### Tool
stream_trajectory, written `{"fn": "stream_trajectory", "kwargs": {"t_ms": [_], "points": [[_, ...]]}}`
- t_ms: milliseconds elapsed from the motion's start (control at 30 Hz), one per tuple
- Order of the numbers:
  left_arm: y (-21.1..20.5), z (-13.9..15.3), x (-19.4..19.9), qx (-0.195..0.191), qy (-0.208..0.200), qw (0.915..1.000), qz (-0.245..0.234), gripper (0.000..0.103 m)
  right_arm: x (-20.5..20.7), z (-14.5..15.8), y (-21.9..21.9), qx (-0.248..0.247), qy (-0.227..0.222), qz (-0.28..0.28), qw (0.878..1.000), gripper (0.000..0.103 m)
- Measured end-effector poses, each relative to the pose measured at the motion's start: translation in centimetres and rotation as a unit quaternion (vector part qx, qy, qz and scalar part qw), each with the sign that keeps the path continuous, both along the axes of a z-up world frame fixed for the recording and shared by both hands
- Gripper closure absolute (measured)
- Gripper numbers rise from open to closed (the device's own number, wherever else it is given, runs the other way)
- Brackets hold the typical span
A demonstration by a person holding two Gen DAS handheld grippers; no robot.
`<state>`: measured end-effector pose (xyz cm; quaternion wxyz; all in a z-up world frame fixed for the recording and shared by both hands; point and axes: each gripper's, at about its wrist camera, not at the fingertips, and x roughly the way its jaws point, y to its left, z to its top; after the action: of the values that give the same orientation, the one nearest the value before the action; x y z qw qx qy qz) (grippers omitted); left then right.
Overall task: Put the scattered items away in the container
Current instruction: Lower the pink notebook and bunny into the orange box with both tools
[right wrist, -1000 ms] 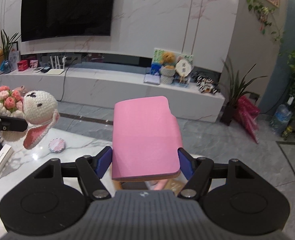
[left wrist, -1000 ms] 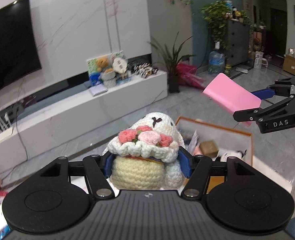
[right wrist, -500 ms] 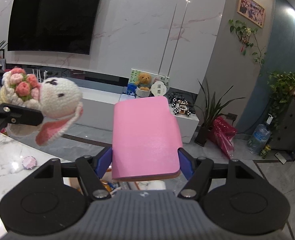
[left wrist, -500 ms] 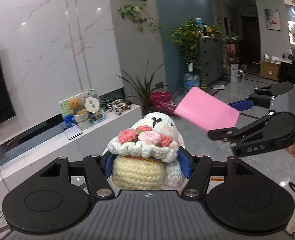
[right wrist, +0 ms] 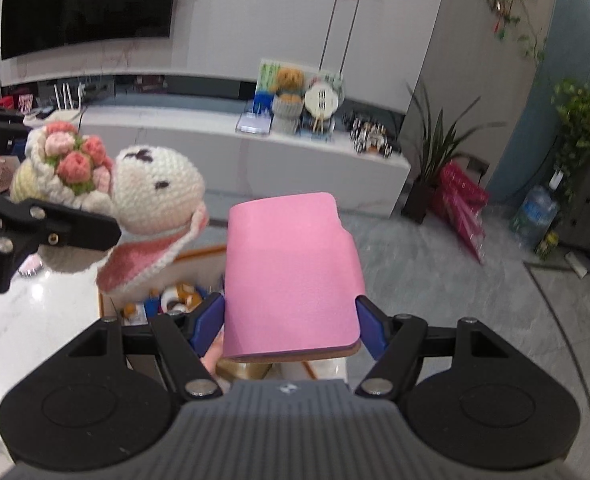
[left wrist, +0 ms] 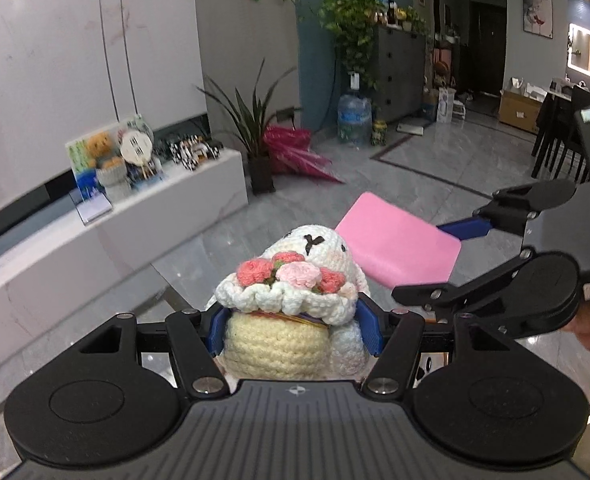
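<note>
Marble-walled living room, grey tiled floor, white table. Left gripper (left wrist: 295, 334) clamped on a crocheted bunny (left wrist: 295, 304), blue pads against its cream body. Right gripper (right wrist: 291, 320) clamped on a pink notebook (right wrist: 291, 276), above the orange-rimmed box (right wrist: 199, 258) of odds and ends. No legible writing.

Cream-white crochet rabbit (left wrist: 295, 320) with coral and pale pink roses, black stitched face, plain pink notebook (right wrist: 291, 276), blue gripper pads (right wrist: 369, 326), white grey-veined marble table (right wrist: 35, 312), orange-rimmed box (right wrist: 199, 256)
</note>
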<state>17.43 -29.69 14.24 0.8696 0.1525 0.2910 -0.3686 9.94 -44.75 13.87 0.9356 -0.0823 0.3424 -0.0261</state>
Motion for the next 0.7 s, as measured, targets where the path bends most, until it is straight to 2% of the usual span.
{"fn": "stream_trajectory", "kwargs": {"t_ms": [367, 700], "points": [[-0.8, -6.5, 2.0, 0.026, 0.048, 0.9985, 0.000, 0.030, 2.3, -7.0, -0.6, 0.012, 0.053, 0.001, 0.999, 0.031], [-0.6, -11.4, 3.3, 0.057, 0.085, 0.9948, 0.002, 0.031, 4.9, -12.3, -0.3, 0.014, 0.098, 0.039, 0.994, 0.031]]}}
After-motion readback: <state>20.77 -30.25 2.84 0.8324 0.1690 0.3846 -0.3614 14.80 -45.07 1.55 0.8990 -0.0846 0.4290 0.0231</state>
